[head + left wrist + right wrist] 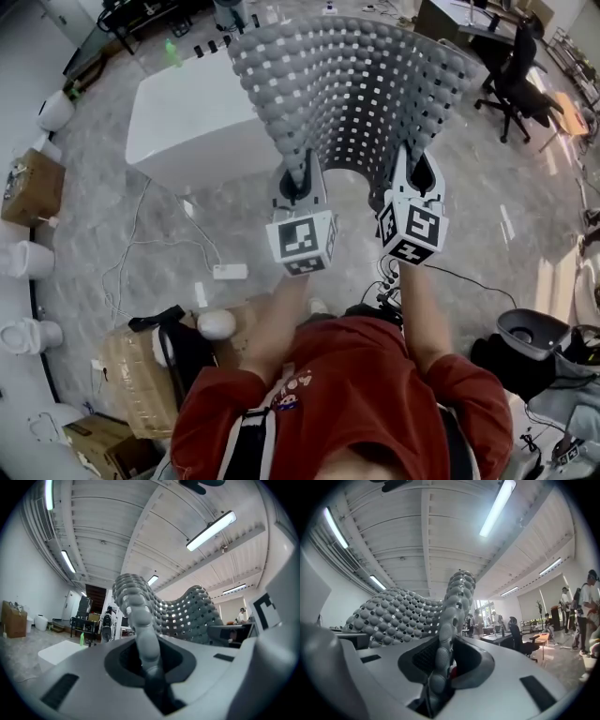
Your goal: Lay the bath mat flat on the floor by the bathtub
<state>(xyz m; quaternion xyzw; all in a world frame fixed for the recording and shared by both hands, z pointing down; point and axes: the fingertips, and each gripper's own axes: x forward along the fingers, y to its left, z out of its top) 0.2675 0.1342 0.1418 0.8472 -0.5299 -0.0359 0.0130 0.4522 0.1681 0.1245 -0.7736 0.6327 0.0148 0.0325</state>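
The bath mat is up in the air, not yet on the floor. It is held by its near edge and fans out away from the person, bowed between the two grips. The left hand-held gripper is clamped on one end of that edge. The right hand-held gripper is clamped on the other end.

The mat looks like soft, rubbery grey sheet, studded with bumps and pierced by square holes. It is probably light, floppy and prone to folding on itself. Grips well apart along one edge, as here, should keep it spread.

The mat hides the floor beneath it and one end of the white bathtub. Each gripper view shows the mat's edge filling the jaw gap, so the pads cannot be made out.
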